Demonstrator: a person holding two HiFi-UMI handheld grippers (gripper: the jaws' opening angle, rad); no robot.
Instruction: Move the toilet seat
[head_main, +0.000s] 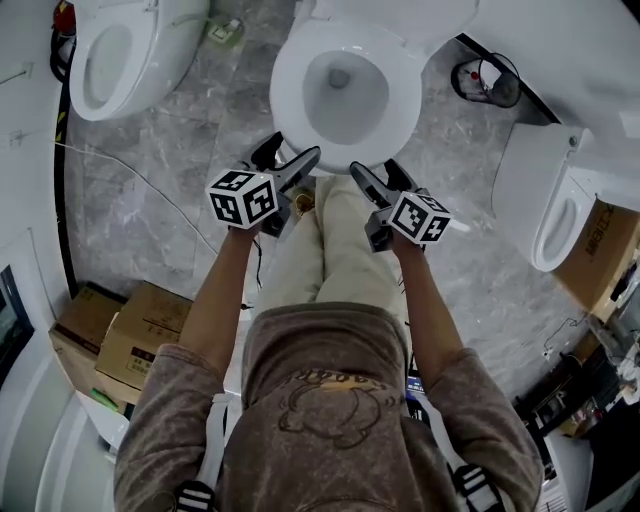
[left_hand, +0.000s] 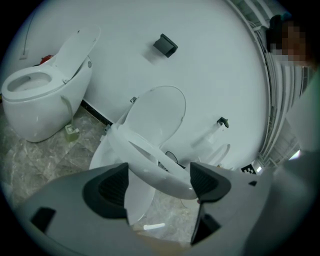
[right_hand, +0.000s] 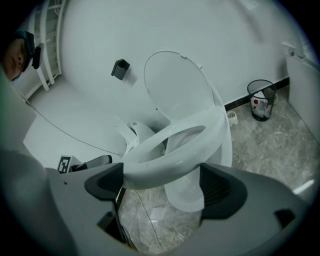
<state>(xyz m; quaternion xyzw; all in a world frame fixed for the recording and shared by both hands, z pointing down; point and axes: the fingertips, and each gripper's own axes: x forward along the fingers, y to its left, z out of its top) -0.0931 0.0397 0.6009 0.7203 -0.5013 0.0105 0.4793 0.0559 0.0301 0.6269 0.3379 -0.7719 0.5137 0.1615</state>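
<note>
The white toilet seat belongs to the middle toilet, right in front of me. It is a ring, lifted off the bowl and tilted. Behind it the lid stands up against the wall. My left gripper is at the seat's front left, and the seat's rim runs between its wide-set dark pads. My right gripper is at the front right. There the seat's front band spans from pad to pad. In both gripper views, left gripper and right gripper, the seat sits in the jaws.
A second toilet with its lid up stands to the left, and a third toilet to the right. A wire waste bin sits by the wall. Cardboard boxes lie at my lower left. A thin cable crosses the marble floor.
</note>
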